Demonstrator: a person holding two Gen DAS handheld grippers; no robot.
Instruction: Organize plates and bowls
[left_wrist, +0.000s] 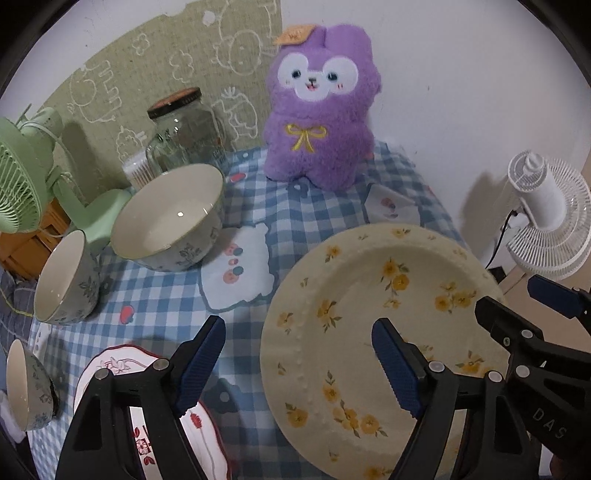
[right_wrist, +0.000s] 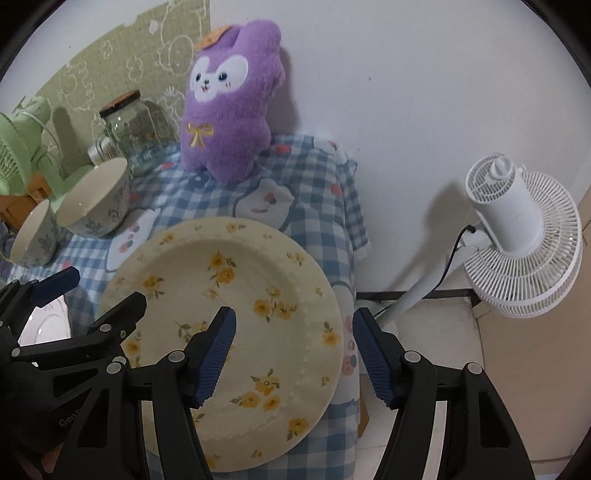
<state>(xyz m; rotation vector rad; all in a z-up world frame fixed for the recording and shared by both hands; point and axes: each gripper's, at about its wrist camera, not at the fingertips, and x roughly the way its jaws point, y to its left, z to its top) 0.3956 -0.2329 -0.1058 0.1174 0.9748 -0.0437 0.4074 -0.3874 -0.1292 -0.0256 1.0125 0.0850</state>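
The right claw (right_wrist: 293, 354) gapes around the rim of the yellow-flowered plate (right_wrist: 236, 295) (cream, beaded edge) on the checked worktop (right_wrist: 325, 206).

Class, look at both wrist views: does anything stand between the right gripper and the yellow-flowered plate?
Nothing visible does. The right gripper hangs open straddling the plate's right rim, with no other object between; the left gripper is at the plate's left edge.

left tool (left_wrist: 299, 363) spread wide, right tool (right_wrist: 293, 354) likewise
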